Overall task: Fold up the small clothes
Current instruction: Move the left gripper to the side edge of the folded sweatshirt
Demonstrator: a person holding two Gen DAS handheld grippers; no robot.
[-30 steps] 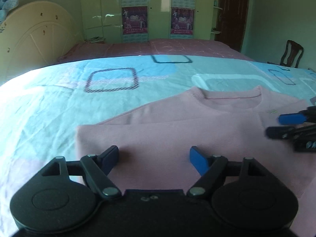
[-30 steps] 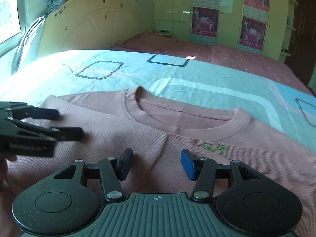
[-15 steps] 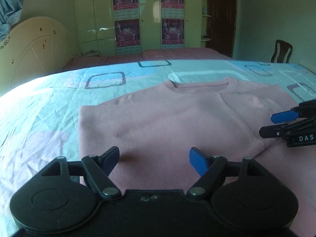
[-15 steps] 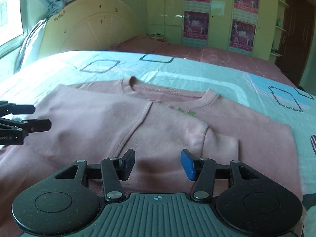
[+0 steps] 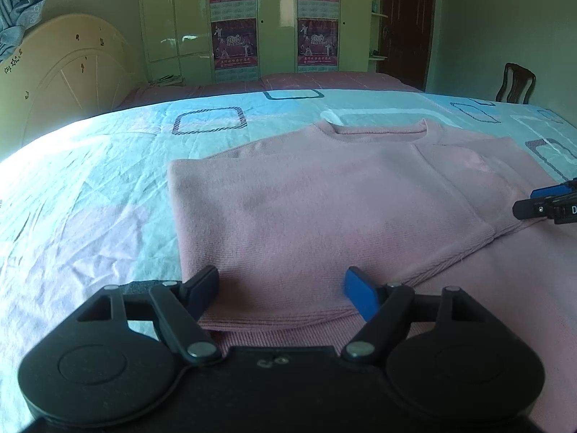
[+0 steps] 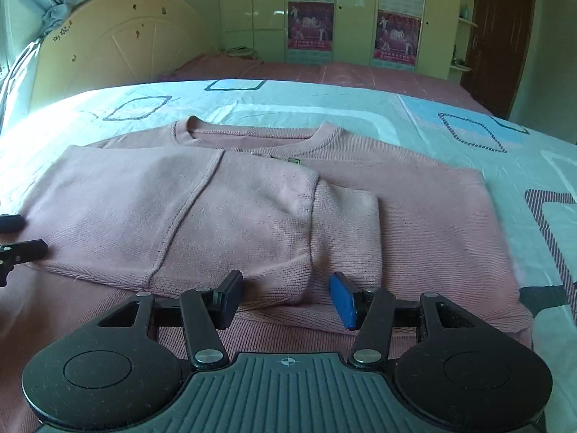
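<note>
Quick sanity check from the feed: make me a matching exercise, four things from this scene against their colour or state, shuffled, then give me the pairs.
Things:
1. sweater
2. bedsheet
3. left gripper
4. chair

States:
A. dark wood, at the far right by the wall
B. pink, sleeve folded across the front
C. light blue with square outlines
D. jaws apart, nothing between the pads

Pairs: 1-B, 2-C, 3-D, 4-A
</note>
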